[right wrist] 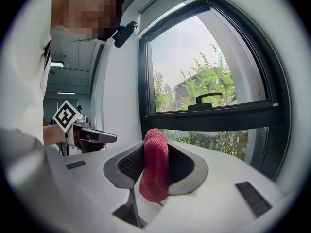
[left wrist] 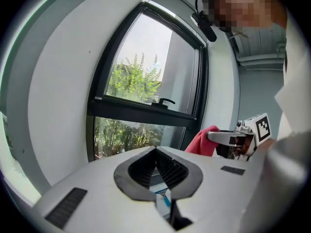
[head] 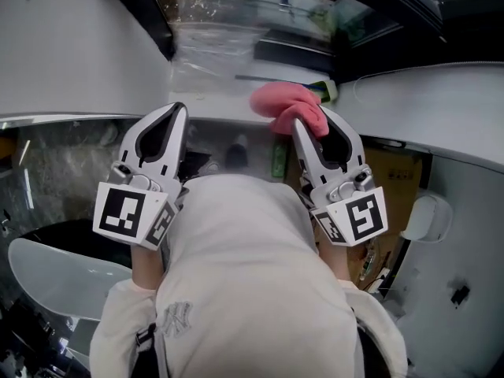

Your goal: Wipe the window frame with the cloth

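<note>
Two handheld grippers are raised side by side toward a window. From the head view we look down on a person's pale top [head: 252, 274] and both tools. The left gripper [head: 176, 110] has its jaws pressed together with nothing in them. The right gripper [head: 309, 123] pinches a pink cloth [head: 285, 103], which bunches out past its tips.

Only the gripper views show us the window itself. In the right gripper view the cloth hangs folded between the clamped jaws. Beyond it stands the black window frame [right wrist: 209, 118], with a black handle [right wrist: 209, 99] on its crossbar and green bushes [right wrist: 214, 79] outside. In the left gripper view that gripper's jaws meet at the tips, empty. To the right we see the other gripper holding the cloth close to the frame's lower right corner. Whether the cloth touches the frame, we cannot tell.
</note>
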